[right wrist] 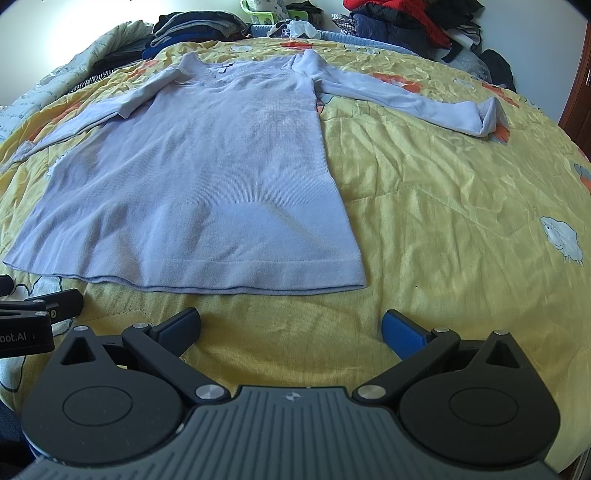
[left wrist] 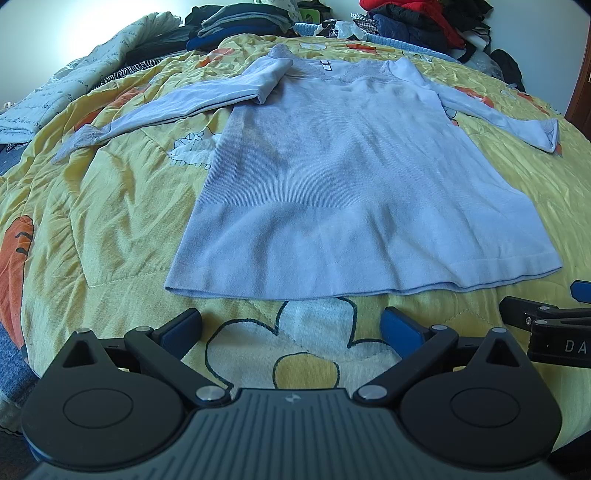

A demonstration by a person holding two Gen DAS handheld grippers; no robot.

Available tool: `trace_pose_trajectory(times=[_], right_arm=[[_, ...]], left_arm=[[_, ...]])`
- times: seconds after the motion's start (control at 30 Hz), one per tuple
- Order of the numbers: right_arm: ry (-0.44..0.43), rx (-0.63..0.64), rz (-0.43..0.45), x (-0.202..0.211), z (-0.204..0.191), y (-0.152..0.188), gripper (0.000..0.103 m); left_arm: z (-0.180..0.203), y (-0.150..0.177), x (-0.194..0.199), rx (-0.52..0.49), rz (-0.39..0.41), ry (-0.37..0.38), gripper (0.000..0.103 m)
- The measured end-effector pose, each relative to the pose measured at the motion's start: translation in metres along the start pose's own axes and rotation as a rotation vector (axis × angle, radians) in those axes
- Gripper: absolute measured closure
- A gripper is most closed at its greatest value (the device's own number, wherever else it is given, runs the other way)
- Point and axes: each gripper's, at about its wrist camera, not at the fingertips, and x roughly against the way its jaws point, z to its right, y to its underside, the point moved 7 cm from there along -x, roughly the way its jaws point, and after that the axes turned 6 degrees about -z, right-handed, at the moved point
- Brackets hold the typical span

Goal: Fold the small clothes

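Note:
A pale blue long-sleeved top (left wrist: 343,177) (right wrist: 192,184) lies flat on the yellow quilt, neckline far from me, hem nearest. Its left sleeve (left wrist: 155,110) stretches out to the left, its right sleeve (right wrist: 413,99) to the right with the cuff turned back. My left gripper (left wrist: 291,328) hovers open just short of the hem, nothing between its blue pads. My right gripper (right wrist: 291,328) is open too, just short of the hem's right corner. Each gripper shows at the edge of the other's view: the right one (left wrist: 554,325) and the left one (right wrist: 33,321).
The yellow quilt (right wrist: 461,206) with flower and sheep prints covers the bed. Piles of dark folded clothes (left wrist: 236,22) and red and navy garments (left wrist: 417,22) sit along the far edge. A printed white duvet (left wrist: 70,77) lies bunched at the far left. A wooden door (right wrist: 578,92) stands at the right.

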Motion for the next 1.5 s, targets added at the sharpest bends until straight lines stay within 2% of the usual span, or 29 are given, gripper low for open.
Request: trace_pose_trajectory(times=[1.5], right_arm=[[0.0,0.001,0.01,0.0006,-0.0002,0.0026,0.0]], left_arm=[[0.0016,0.001,0.001,0.0,-0.001,-0.001,0.0]])
